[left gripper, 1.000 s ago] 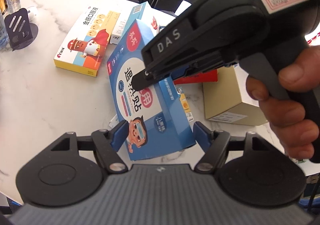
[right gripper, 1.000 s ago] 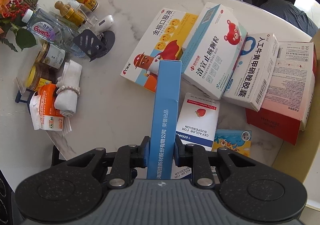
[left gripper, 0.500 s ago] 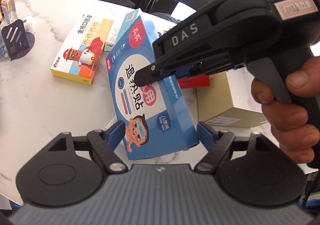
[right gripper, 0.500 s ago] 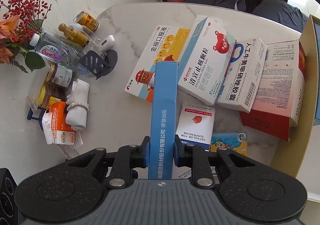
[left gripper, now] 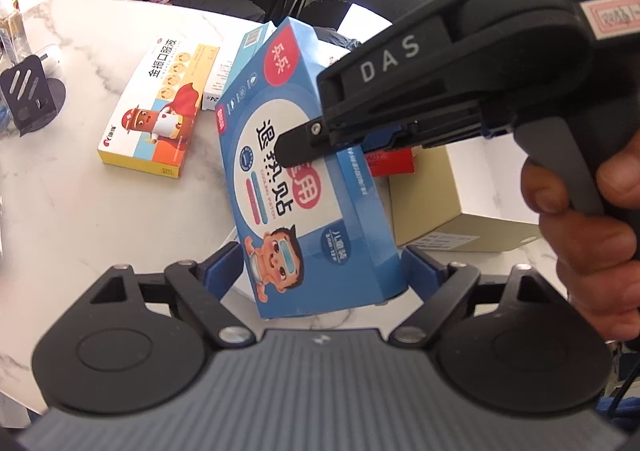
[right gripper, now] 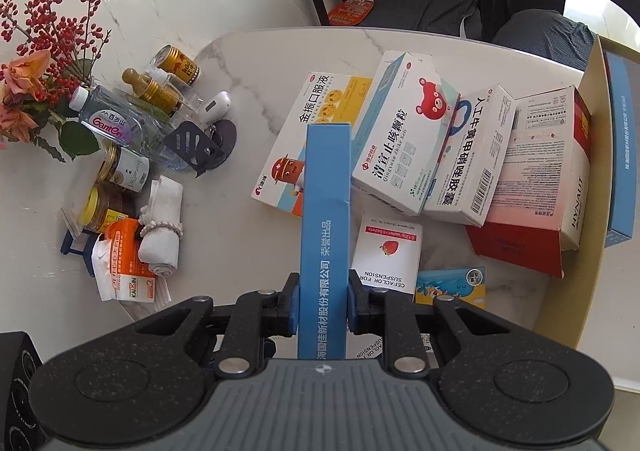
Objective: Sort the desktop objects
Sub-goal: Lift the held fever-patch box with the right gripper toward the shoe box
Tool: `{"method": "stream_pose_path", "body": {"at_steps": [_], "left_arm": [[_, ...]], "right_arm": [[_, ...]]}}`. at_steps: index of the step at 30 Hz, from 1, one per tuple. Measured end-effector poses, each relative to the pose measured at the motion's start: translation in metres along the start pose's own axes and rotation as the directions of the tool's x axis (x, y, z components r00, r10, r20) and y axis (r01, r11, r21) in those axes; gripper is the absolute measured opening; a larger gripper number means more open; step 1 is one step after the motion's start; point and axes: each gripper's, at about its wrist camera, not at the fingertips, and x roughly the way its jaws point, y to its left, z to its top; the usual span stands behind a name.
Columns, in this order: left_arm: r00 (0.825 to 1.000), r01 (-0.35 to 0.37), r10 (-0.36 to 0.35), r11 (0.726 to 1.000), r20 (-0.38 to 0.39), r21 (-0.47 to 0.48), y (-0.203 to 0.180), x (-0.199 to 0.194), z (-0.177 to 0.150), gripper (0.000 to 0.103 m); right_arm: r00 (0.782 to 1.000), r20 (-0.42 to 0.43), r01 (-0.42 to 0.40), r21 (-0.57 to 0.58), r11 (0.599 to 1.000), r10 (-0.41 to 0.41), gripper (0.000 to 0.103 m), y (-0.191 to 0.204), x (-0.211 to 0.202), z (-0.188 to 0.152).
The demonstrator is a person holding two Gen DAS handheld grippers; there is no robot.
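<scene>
In the left wrist view, the left gripper (left gripper: 322, 271) had its jaws opening, the blue pads standing off either side of the blue box (left gripper: 304, 187), whose lower end sat between them without being pressed. The right gripper (left gripper: 294, 149) reached in from the upper right, held by a hand (left gripper: 588, 235), and pinched the box across its thickness near mid-length. Ahead and to the left of the left gripper lay a yellow cartoon box (left gripper: 160, 111) on the marble table (left gripper: 80, 219); to the right stood a beige carton (left gripper: 448, 207). In the right wrist view, the right gripper (right gripper: 322, 301) was pressed together on the narrow edge of the blue box (right gripper: 326, 235), which ran straight ahead from the jaws, above the table (right gripper: 224, 235). Beyond it lay the yellow cartoon box (right gripper: 320, 119) and a white bear box (right gripper: 404, 135); just right of the jaws lay a strawberry sachet box (right gripper: 390, 255). Far left were bottles (right gripper: 120, 123) and a tissue pack (right gripper: 128, 267).
</scene>
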Motion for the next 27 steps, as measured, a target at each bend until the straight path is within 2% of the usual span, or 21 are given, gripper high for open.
{"method": "stream_pose_path", "body": {"at_steps": [4,6,8,12,14,19,27], "left_arm": [[1.000,-0.002,0.001,1.000,0.009,0.014,-0.008,-0.001,0.004,0.087],[1.000,0.003,-0.003,1.000,0.012,0.019,-0.011,-0.009,-0.007,0.087],[1.000,0.005,-0.005,1.000,0.013,0.025,-0.012,-0.012,0.007,0.087],[1.000,0.012,-0.013,0.999,0.024,0.034,-0.019,-0.025,0.014,0.087],[0.999,0.018,-0.019,0.999,0.029,0.036,-0.010,-0.010,0.029,0.087],[0.999,0.025,-0.026,0.998,0.038,0.051,-0.021,-0.012,0.036,0.087],[0.999,0.054,-0.055,0.996,0.004,0.074,-0.042,-0.001,0.041,0.088]], "right_arm": [[0.999,0.035,-0.021,0.017,1.000,0.020,0.025,-0.003,-0.013,-0.002],[0.998,0.052,-0.026,0.029,0.999,0.024,0.025,-0.006,-0.019,-0.002],[0.997,0.068,-0.030,0.041,0.999,0.027,0.025,-0.009,-0.024,-0.002],[0.994,0.100,-0.044,0.059,0.997,0.038,0.025,-0.015,-0.035,-0.001],[0.992,0.121,-0.050,0.064,0.997,0.042,0.025,-0.018,-0.041,0.000],[0.984,0.174,-0.043,0.069,0.997,0.030,0.025,-0.024,-0.057,0.003],[0.966,0.260,-0.029,0.115,0.993,-0.002,0.025,-0.049,-0.084,0.002]]}}
